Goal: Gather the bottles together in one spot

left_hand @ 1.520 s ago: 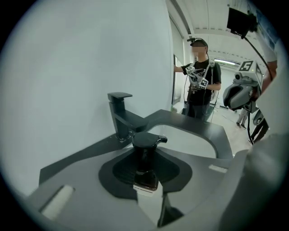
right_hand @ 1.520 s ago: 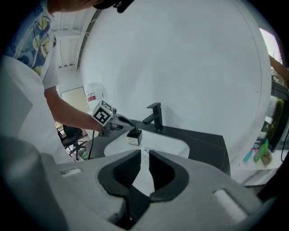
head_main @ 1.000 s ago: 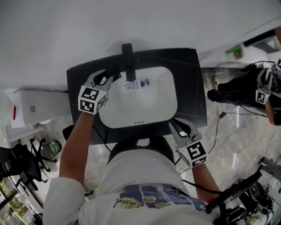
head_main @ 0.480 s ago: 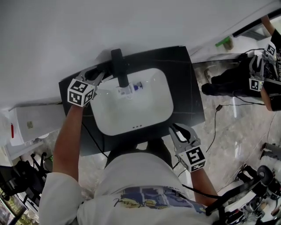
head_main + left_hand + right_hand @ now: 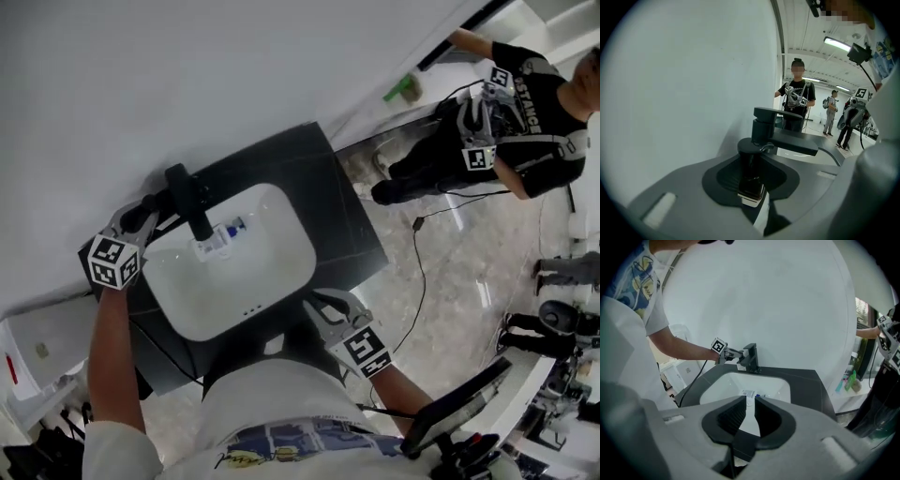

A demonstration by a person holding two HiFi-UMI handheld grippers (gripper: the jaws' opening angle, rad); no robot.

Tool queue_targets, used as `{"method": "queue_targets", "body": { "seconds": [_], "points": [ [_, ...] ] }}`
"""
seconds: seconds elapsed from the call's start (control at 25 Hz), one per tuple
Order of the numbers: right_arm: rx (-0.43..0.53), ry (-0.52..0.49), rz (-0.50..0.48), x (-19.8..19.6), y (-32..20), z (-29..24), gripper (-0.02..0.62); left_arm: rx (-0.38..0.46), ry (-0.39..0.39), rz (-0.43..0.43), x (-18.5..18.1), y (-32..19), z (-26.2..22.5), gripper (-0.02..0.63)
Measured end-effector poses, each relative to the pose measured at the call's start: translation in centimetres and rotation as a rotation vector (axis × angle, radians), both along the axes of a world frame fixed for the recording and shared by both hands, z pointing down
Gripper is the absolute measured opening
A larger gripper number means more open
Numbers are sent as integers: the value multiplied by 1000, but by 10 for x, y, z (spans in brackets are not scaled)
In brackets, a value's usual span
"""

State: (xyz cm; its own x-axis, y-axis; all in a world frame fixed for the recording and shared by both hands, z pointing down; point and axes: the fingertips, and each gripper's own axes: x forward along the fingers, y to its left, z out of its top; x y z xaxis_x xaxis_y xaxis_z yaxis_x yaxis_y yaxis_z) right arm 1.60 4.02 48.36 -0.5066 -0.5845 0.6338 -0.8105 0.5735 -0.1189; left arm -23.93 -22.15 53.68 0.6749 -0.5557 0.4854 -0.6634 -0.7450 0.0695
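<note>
Checking both tongs: the left gripper (image 5: pixel 150 211) is clamped on a small dark bottle with round black cap (image 5: pixel 751 171), which is held just in front of the black square faucet (image 5: pixel 190 202), at the left of the head view. The right gripper (image 5: pixel 323 305) is seen with its jaws slightly apart and nothing between them, at the lower edge of the black countertop (image 5: pixel 319 187). A small pale bottle with blue cap (image 5: pixel 223 234) is seen lying in the white basin (image 5: pixel 258 281), under the spout.
</note>
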Motion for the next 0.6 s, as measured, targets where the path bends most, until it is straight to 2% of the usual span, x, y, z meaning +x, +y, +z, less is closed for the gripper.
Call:
{"method": "queue_targets", "body": {
  "seconds": [0.28,0.44,0.6],
  "points": [
    [9,5,9,-1,-7,-10,55,22,28,2,13,-5,-9,101],
    [8,5,-9,-6,-7,-13,55,33,5,-13,11,-4,-13,192],
    [9,9,-25,-3,-7,-16,55,50,-2,-48,11,-4,-21,245]
  ]
}}
